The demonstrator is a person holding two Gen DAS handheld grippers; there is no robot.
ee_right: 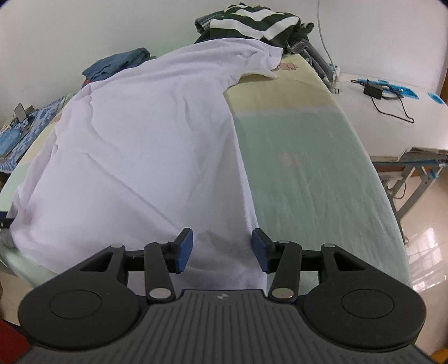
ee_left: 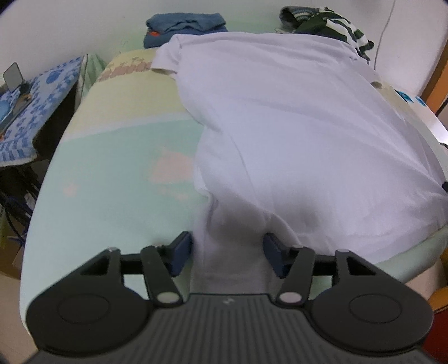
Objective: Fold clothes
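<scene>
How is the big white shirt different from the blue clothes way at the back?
The white cotton T-shirt lies spread open across the padded table; the blue fabric garment sits bunched in a small heap by the wall. The white T-shirt reaches the near edge, between the fingers of both open grippers, left and right; the blue garment lies far from them. Both rest on the same table.

Left wrist camera is sitting low at the near edge of the bed [ee_left: 112, 173], facing along it toward the far wall. Right wrist camera is looking the same way from further right. Both are sharing the white shirt [ee_left: 294, 126], close up, and the striped pile [ee_right: 252, 26].
</scene>
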